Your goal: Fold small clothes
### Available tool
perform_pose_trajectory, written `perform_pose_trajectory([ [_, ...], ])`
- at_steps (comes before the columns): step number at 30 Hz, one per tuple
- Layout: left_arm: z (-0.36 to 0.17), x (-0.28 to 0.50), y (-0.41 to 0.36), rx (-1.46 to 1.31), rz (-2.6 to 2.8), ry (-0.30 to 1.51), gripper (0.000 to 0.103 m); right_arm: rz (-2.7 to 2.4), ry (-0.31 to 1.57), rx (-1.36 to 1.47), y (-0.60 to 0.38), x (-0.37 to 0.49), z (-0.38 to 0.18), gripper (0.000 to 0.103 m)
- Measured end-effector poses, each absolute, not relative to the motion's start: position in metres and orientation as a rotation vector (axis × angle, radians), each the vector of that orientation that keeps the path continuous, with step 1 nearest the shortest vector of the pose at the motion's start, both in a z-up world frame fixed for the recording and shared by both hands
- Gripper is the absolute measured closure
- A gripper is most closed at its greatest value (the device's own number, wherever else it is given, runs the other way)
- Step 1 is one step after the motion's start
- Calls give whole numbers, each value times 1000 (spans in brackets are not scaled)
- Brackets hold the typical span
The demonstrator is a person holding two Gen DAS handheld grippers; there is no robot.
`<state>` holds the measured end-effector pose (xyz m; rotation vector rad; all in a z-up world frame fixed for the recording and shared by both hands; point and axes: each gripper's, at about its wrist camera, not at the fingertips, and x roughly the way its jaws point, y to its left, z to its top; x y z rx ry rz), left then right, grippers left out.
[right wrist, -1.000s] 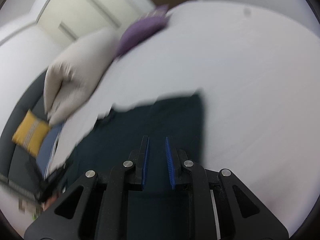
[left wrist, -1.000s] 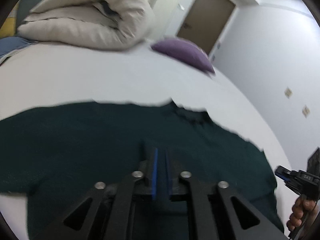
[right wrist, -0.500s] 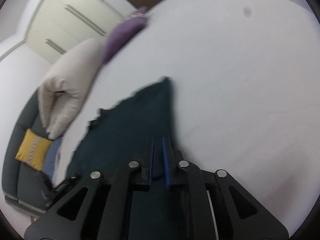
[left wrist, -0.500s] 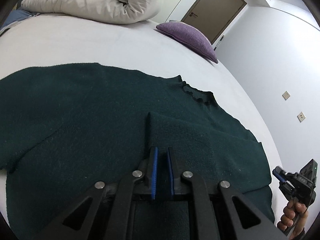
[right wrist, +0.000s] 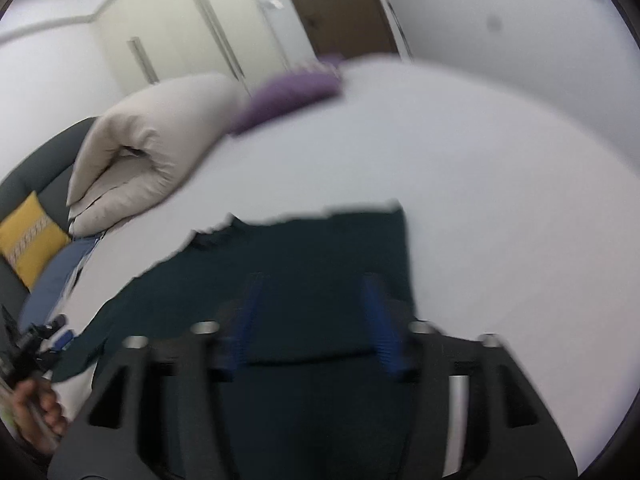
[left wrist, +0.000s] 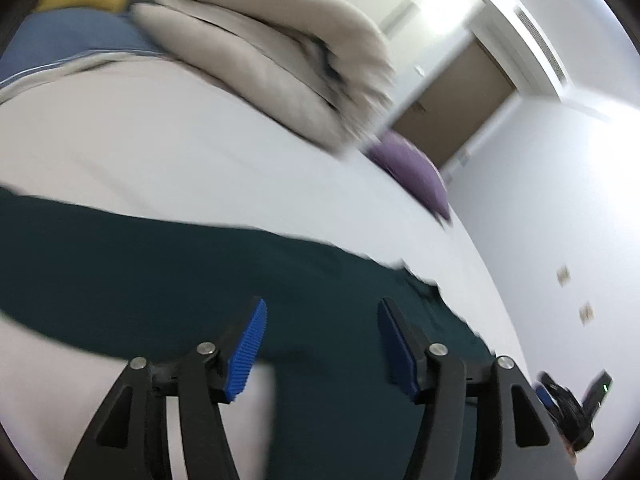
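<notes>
A dark green knitted sweater (left wrist: pixel 160 264) lies spread on the white bed (left wrist: pixel 160 140), its collar to the right in the left wrist view. My left gripper (left wrist: pixel 322 316) hovers over it with its jaws opening and nothing pinched between the blue pads. In the right wrist view the same sweater (right wrist: pixel 320 248) lies below my right gripper (right wrist: pixel 312 308), whose jaws are also opening, apart from the cloth. The other gripper shows at the edge of each view, held in a hand (right wrist: pixel 36 408). Both views are blurred by motion.
A rolled beige duvet (left wrist: pixel 280 48) and a purple cushion (left wrist: pixel 416 172) lie at the far end of the bed. A yellow cushion (right wrist: pixel 28 236) and blue cloth (right wrist: pixel 60 276) sit on a dark sofa beside it. Door and wardrobes stand behind.
Both grippers were shut on folds of the sweater; both have let go and their jaws stand apart. Both have lifted and swung away, and the views have rolled.
</notes>
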<state>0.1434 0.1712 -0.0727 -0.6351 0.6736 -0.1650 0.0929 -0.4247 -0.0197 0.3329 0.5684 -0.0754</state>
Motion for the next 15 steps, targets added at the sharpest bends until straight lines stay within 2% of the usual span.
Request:
perform_pose_trajectory([
  [1, -74, 132, 195, -666, -126, 660, 39, -88, 493, 320, -412, 83, -7, 0],
  [3, -80, 108, 242, -731, -32, 632, 39, -65, 411, 304, -391, 77, 9, 0],
  [6, -101, 72, 303, -871, 91, 600, 39, 11, 444, 331, -364, 85, 20, 0],
  [8, -120, 53, 330, -968, 162, 599, 35, 51, 474, 374, -347, 92, 20, 0],
  [15, -151, 48, 363, -1189, 219, 527, 32, 143, 568, 477, -297, 99, 7, 0],
])
